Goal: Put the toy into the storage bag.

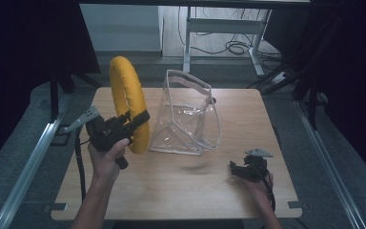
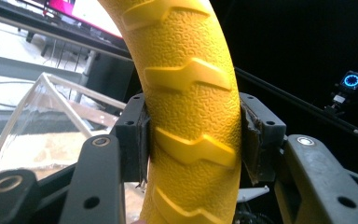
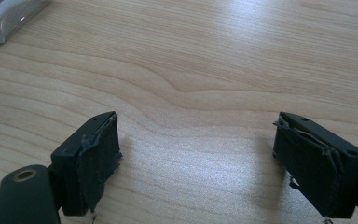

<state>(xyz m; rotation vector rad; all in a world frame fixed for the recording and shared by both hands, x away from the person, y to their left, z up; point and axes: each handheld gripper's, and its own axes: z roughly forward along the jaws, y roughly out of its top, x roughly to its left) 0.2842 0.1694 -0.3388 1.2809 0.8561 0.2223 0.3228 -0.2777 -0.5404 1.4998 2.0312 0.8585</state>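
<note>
Holding one yellow ring (image 1: 128,102) upright in my left gripper (image 1: 132,120), I have the pads clamped on either side of its lower arc; in the left gripper view the ribbed, pebbled band (image 2: 191,116) runs straight up between my two jaws, pressed by both. The ring stands lifted off the wooden table (image 1: 181,186), its top rising well above my hand.

I count one ring, one clear plastic bag (image 1: 186,114), two grippers. The bag stands just to the right of my left gripper, very near the ring's rim, its mouth gaping upward and its base flat on the wood.

My right gripper (image 1: 243,169) rests low near the table's right front corner, well apart from the bag. Its jaws stand wide and released, with bare wood (image 3: 196,154) between them and a pale corner of the bag (image 3: 9,18) far off at upper left.

Between my two grippers lies an open stretch of tabletop. The table's near edge runs close behind both hands; its left edge sits just outside my left hand (image 1: 106,157).
</note>
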